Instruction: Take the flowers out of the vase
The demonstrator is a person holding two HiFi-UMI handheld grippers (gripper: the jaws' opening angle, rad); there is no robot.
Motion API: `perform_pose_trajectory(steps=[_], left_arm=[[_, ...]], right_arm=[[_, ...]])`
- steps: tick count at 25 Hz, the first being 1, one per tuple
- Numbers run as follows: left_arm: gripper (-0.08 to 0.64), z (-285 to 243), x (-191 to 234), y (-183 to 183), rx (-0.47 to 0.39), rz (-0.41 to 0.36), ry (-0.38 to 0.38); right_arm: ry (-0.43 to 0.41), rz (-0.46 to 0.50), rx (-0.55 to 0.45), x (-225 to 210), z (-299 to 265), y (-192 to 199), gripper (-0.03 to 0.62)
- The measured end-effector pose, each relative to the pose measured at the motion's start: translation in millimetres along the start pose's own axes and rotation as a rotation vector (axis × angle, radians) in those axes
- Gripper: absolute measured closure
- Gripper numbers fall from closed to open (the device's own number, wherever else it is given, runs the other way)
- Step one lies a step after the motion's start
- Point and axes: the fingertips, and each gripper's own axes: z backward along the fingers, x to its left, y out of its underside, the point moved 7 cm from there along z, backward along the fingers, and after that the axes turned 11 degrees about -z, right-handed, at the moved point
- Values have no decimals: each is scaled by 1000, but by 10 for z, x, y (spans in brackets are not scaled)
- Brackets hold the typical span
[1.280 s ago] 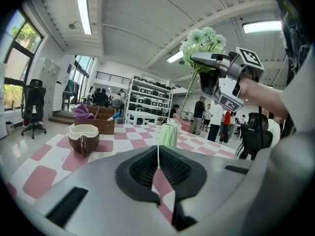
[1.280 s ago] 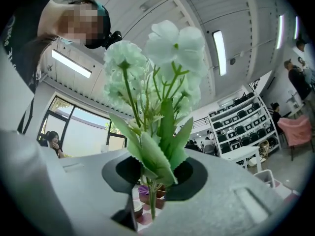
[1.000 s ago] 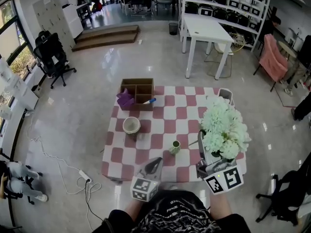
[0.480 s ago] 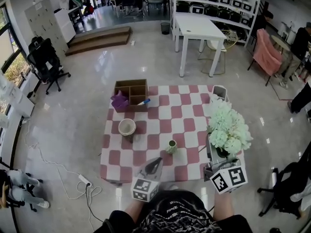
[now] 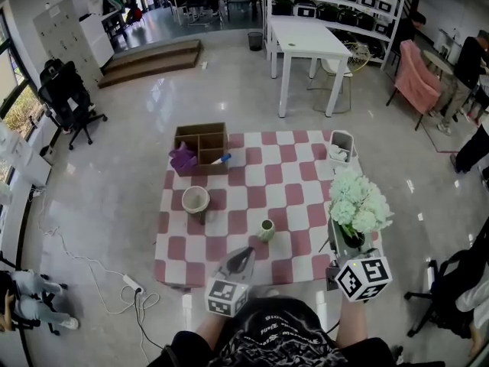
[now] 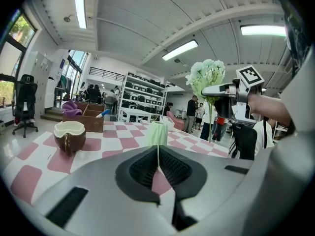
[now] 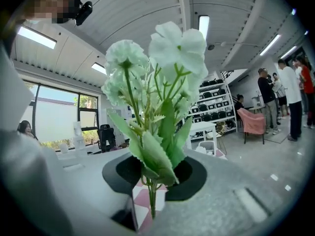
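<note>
Counter (image 5: 294, 182): A low counter under a pink-and-white checked cloth stood on a glossy floor, with the person holding both claws at its near edge.
Cloth (image 5: 182, 159): A purple cloth sat bunched at the left end of the box, at the counter's far left.
Bowl (image 5: 195, 199): A brown bowl with a white inside stood alone on the left half, nearer than the box.
Box (image 5: 202, 145): A brown wooden box with compartments sat on the far left, a blue-tipped pen lying at its right end.
Left claw (image 6: 158, 154): It was clenched with its jaws pressed together on nothing, hanging over the near edge and pointing at the vase.
Vase (image 5: 265, 230): The small pale-green vase stood upright and empty near the front centre, just beyond the left claw.
Basket (image 5: 341, 145): A small white basket sat at the far right corner.
Right claw (image 7: 152, 181): It was clamped on the stems, with leaves spilling over its jaws.
Flowers (image 5: 357, 203): The pale green-white bunch stood upright in the right claw over the counter's right edge, well apart from the vase.
</note>
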Motion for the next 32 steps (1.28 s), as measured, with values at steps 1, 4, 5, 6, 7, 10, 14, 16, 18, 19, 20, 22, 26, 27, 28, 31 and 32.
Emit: perform_pose_trajectory(steps=[1, 4, 5, 6, 7, 10, 14, 16, 18, 19, 20, 22, 26, 27, 28, 31, 32], left_arm=[[543, -6, 0, -5, -2, 2, 1], [543, -24, 1, -13, 1, 6, -1], [543, -32, 4, -16, 1, 6, -3], [543, -39, 7, -26, 1, 7, -5], [543, -45, 11, -38, 1, 9, -7], [543, -60, 26, -42, 5, 10, -13], [543, -75, 46, -41, 12, 13, -22], [543, -89, 51, -39, 15, 7, -29], [543, -111, 46, -46, 18, -20, -31], [544, -123, 41, -61, 19, -35, -29], [543, -135, 39, -75, 19, -44, -27], [543, -151, 45, -89, 20, -38, -29], [544, -162, 83, -94, 32, -27, -46], [543, -166, 99, -79, 37, -26, -53], [543, -171, 112, -67, 40, -25, -59], [543, -186, 125, -70, 49, -17, -68], [544, -195, 126, -69, 51, -15, -69]], right_arm=[[13, -2, 18, -31, -10, 28, 495], [50, -2, 77, -118, -37, 115, 495], [61, -3, 97, -148, -47, 138, 495], [70, -7, 117, -179, -59, 159, 495], [79, -14, 136, -210, -72, 180, 495], [92, -34, 182, -295, -109, 256, 495], [117, -37, 263, -399, -165, 369, 495], [132, -45, 314, -468, -202, 439, 495], [137, -51, 354, -532, -246, 512, 495], [138, -47, 373, -558, -271, 544, 495], [142, -40, 393, -584, -295, 576, 495], [153, -33, 432, -641, -337, 643, 495], [172, -53, 494, -762, -408, 765, 495], [174, -56, 503, -786, -425, 783, 495], [175, -59, 510, -807, -444, 796, 494], [182, -63, 536, -880, -500, 848, 492], [186, -63, 547, -907, -518, 874, 492]])
